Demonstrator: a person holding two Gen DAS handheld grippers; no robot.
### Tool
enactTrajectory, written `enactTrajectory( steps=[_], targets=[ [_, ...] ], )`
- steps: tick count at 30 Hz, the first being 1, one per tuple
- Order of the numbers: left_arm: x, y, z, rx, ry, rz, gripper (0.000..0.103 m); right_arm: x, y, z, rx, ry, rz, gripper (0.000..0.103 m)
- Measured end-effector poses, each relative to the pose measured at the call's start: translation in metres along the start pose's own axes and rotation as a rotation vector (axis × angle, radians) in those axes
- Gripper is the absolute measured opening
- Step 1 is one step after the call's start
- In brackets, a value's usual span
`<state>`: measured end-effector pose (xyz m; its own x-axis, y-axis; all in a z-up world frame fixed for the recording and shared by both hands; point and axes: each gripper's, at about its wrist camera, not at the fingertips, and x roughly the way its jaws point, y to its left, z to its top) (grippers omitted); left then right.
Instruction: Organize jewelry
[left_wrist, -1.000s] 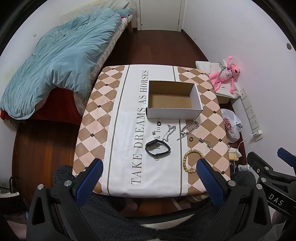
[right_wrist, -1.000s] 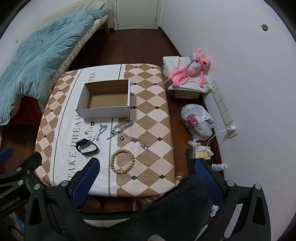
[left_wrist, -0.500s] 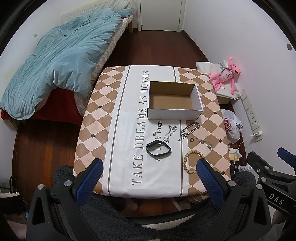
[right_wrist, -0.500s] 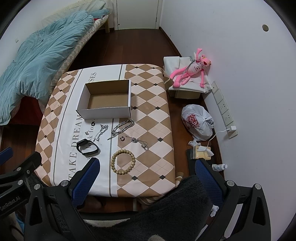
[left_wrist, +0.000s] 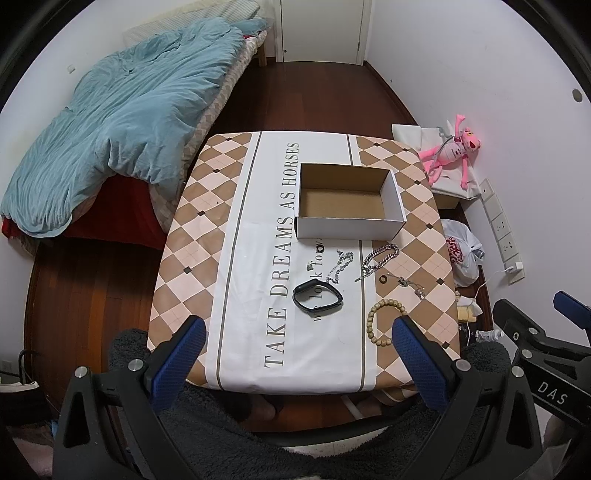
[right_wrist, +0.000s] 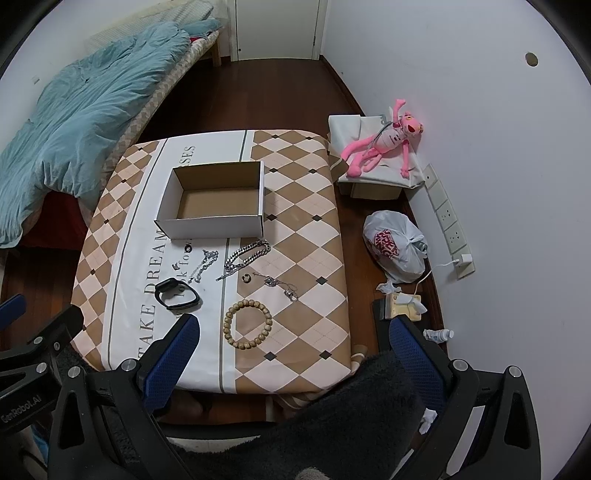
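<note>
Both grippers are hovering above the near edge of the table (left_wrist: 207, 229), holding nothing: left gripper (left_wrist: 299, 330) with jaws wide apart, right gripper (right_wrist: 293, 328) likewise spread. Open box (left_wrist: 347, 201) is sitting toward the far edge. Jewelry is lying between box and near edge: black band (left_wrist: 317, 295), bead bracelet (right_wrist: 248, 324) nearest, chunky chain (right_wrist: 246, 255), thin chain (left_wrist: 340, 264), small ring (right_wrist: 246, 278), pendant necklace (right_wrist: 280, 285) toward the right edge
</note>
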<state>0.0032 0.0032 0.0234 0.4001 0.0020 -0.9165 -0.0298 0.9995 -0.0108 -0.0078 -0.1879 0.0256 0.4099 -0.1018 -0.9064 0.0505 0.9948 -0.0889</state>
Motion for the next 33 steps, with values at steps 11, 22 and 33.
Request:
enactTrajectory(
  steps=[11,22,33],
  targets=[
    [0.013,0.013,0.016,-0.008,-0.004,0.025,0.103,0.010,-0.002,0.000,0.010,-0.010,0.001,0.103],
    [0.118,0.018,0.030,0.050,0.104,0.118,0.103,0.135,-0.006,0.007,0.057,0.179,-0.046,0.103],
    [0.206,0.016,0.003,0.069,0.270,0.122,0.103,0.226,0.002,-0.029,0.094,0.363,-0.011,0.103]
  ],
)
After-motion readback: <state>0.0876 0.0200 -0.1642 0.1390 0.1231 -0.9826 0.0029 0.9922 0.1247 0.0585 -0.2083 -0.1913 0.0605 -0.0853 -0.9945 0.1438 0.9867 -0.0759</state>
